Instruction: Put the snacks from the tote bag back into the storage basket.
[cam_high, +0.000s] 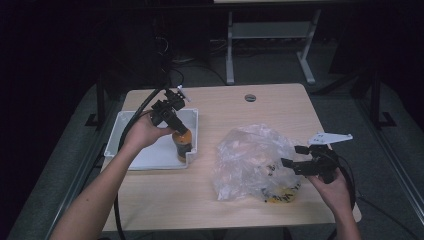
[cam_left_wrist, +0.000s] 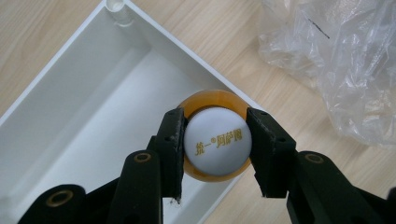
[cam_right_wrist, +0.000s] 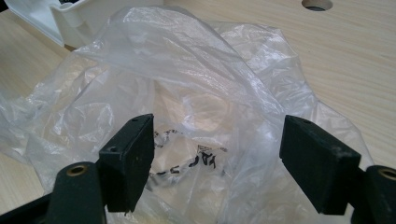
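The left gripper (cam_left_wrist: 217, 149) is pointing down over the white tray (cam_left_wrist: 74, 116), and its two black fingers (cam_left_wrist: 170, 149) are pinching the white cap of an orange bottle (cam_left_wrist: 218, 142) from both sides. The cap is sitting right between the fingers, with yellow writing across its top, and the orange shoulder of the bottle is peeking out around it. In the high view the bottle (cam_high: 182, 142) is standing upright inside the tray (cam_high: 150, 155), close to the tray's right wall and near its front corner, straight below the left gripper (cam_high: 172, 125). The tray is sitting on the left part of the light wooden worktop (cam_high: 210, 205). The person's left hand (cam_high: 145, 132) is holding that gripper from the near side. The right gripper (cam_right_wrist: 217, 158) is lying low and pointing toward a crinkly clear plastic bag (cam_right_wrist: 187, 102), and its fingers (cam_right_wrist: 128, 161) are spread wide apart. The bag is bulging up in front of the fingers and partly between them, but the fingers are not squeezing it. Some black marks are showing through the plastic just past the fingers. In the high view the bag (cam_high: 252, 160) is sitting on the worktop to the left of the right gripper (cam_high: 295, 162), well apart from the tray, with something yellow showing at its near bottom edge. A small round hole (cam_high: 250, 97) is showing in the worktop far beyond the bag.
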